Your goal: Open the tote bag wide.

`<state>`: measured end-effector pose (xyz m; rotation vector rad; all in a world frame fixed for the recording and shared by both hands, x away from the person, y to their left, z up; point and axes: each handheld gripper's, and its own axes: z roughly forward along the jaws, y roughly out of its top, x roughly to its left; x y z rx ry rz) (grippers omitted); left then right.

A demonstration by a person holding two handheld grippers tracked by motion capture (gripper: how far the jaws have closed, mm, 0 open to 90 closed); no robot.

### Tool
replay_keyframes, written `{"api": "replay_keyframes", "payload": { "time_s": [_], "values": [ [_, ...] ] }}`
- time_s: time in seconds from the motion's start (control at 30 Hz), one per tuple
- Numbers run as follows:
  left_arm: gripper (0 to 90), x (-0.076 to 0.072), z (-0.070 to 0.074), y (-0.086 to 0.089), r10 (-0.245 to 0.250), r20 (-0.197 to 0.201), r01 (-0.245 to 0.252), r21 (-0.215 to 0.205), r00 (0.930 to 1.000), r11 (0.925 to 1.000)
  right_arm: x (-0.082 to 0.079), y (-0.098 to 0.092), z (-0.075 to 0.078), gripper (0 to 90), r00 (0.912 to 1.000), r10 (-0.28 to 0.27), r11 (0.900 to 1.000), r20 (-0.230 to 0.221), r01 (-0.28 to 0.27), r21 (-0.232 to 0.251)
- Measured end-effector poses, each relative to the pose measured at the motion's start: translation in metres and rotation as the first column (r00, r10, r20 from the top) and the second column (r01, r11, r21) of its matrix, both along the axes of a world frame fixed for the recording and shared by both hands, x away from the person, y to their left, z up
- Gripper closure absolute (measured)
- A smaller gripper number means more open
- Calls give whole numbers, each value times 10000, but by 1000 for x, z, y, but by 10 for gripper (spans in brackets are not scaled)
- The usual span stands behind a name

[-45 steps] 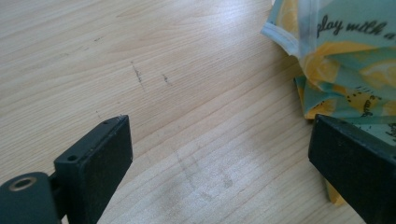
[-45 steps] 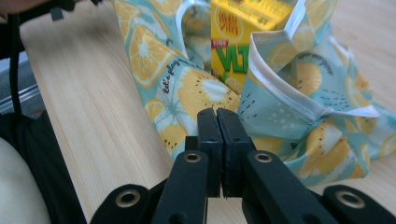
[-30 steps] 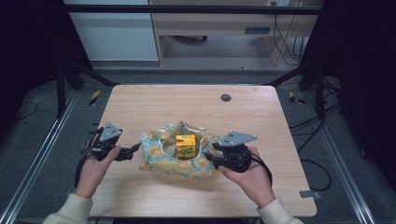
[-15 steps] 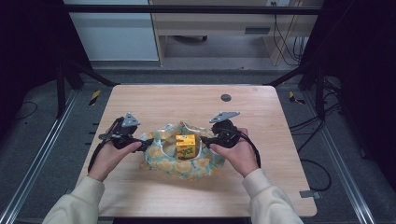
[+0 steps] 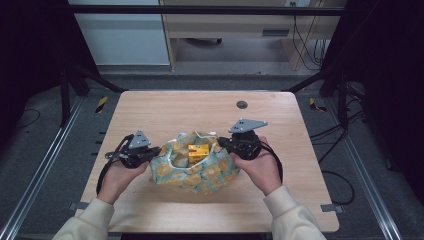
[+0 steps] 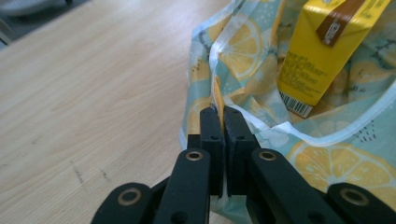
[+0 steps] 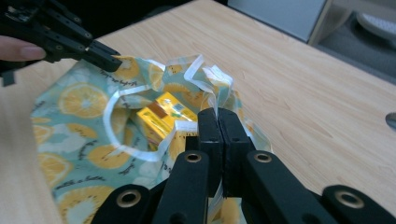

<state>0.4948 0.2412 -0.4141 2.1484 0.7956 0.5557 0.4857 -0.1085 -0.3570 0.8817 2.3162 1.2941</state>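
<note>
On the wooden table [image 5: 150,107] a lemon-print bag [image 5: 210,172] holding a yellow carton [image 5: 198,152] has its rim pinched by both the left gripper [image 5: 156,151] and right gripper [image 5: 222,142], whose jaws have just closed; the left gripper view shows the carton's barcode.

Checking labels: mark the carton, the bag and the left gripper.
carton [image 6: 322,51], left gripper view, its yellow side.
bag [image 5: 210,175], high view, its front cloth.
left gripper [image 6: 219,114], left gripper view, tips shut on the bag's rim.

Bare table [image 5: 165,110] surrounds bag [image 5: 210,172]; carton [image 5: 198,151] fills its mouth.
</note>
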Motion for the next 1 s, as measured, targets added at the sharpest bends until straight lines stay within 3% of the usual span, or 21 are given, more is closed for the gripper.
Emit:
{"api": "replay_keyframes", "payload": {
  "time_s": [0.23, 0.27, 0.53, 0.77, 0.83, 1.0],
  "values": [
    [888, -23, 7, 13, 5, 489, 20, -510, 9988, 9987, -28, -8, 8, 893, 9982, 409, 9987, 430, -422, 295],
    [888, -26, 7, 14, -53, 464, 80, -572, 9989, 9983, -36, -10, 7, 893, 9974, 524, 9982, 491, -538, 283],
    [891, -46, -1, 17, -591, 266, 608, -686, 9979, 9958, -55, -20, -6, 895, 9965, 744, 9970, 389, -751, 169],
    [891, -52, -17, 18, -977, -146, 975, -148, 9951, 9951, -63, -30, -30, 896, 9968, 782, 9969, -139, -781, 90],
    [891, -50, -23, 15, -985, -267, 986, 17, 9948, 9951, -62, -31, -46, 896, 9961, 714, 9971, -513, -727, -235],
    [889, -50, -31, 11, -1133, -464, 1158, 546, 9925, 9918, -61, -30, -63, 896, 9934, 689, 9954, -916, -747, -606]
  ]
}}
